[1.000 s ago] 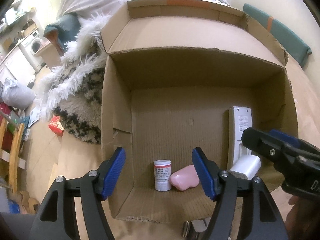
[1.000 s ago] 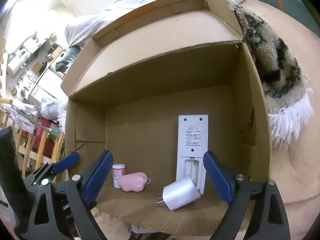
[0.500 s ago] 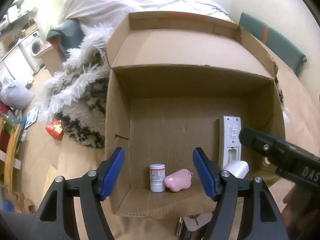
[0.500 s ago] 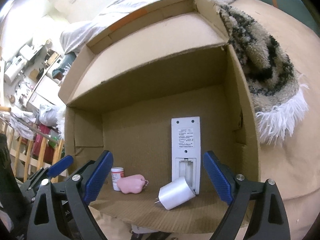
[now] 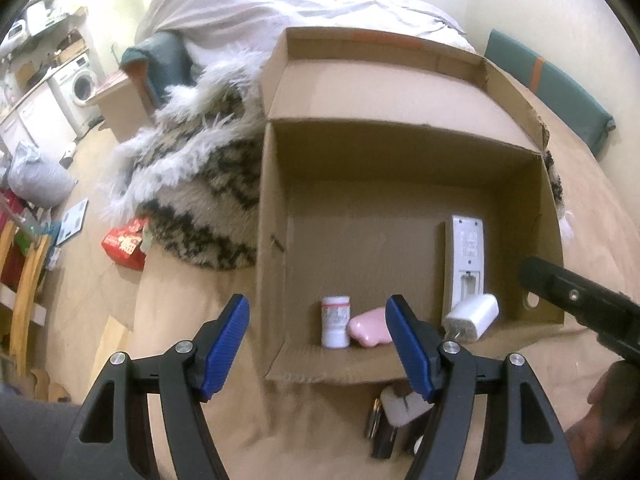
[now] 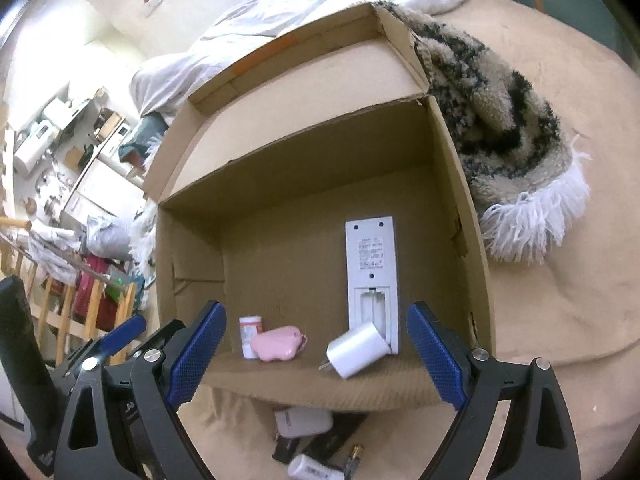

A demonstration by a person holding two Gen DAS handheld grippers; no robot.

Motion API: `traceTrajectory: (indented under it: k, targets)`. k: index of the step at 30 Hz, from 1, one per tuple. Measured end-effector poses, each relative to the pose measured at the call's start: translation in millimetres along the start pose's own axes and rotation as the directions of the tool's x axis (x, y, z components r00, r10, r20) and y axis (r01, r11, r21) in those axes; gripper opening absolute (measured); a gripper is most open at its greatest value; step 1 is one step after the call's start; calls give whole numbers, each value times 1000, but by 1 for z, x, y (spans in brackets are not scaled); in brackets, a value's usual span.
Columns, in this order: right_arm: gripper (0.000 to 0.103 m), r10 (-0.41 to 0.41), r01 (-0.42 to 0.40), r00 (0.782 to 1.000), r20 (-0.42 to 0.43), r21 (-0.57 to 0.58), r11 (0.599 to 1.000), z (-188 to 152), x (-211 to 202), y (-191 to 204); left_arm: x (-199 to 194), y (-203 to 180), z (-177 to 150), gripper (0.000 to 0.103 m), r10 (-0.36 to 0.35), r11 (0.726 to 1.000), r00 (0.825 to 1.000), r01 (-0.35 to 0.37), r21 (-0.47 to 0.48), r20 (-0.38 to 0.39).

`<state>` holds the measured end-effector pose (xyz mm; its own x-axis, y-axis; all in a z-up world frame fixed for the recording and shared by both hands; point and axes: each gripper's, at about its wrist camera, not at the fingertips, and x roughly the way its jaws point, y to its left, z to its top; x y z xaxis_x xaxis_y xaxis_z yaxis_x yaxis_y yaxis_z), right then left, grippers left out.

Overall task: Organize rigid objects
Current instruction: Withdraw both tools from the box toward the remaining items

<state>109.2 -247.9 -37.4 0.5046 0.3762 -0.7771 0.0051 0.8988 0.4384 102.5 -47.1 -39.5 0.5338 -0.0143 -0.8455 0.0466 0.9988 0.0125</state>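
An open cardboard box (image 5: 276, 208) (image 6: 460, 184) lies on a tan bed cover. Inside it are a small white bottle (image 5: 335, 322) (image 6: 249, 336), a pink item (image 5: 370, 328) (image 6: 278, 343), a white charger plug (image 5: 472, 316) (image 6: 358, 350) and a white remote lying back up (image 5: 466, 256) (image 6: 372, 272). My left gripper (image 5: 320, 348) is open and empty, above the box's near left corner. My right gripper (image 6: 316, 356) is open and empty, above the box's near edge. Several small loose items (image 5: 394, 416) (image 6: 308, 440) lie on the cover in front of the box.
A shaggy black-and-white blanket (image 5: 200, 184) (image 6: 508, 128) lies behind and beside the box. A white duvet (image 5: 280, 4) is at the back. A red packet (image 5: 124, 244) lies left of the bed. The right gripper's body (image 5: 580, 304) shows in the left wrist view.
Both grippers have pulled back and up from the box, staying open. The box looks smaller now and loose items in front of it have come into view.
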Motion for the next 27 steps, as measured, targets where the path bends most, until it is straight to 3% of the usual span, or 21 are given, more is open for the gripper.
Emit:
traceTrajectory:
  k: [15,27]
  targets:
    - [97,-13,13,999,-43,-6,1000,-40,-15,0,-1,16,-35,68,20,1000,996,-20,-2,-82]
    - [97,-29,31,995,-100,13,999,-50,-9,-17,15,15,-48,68,13,1000,987,-14,-6,-158]
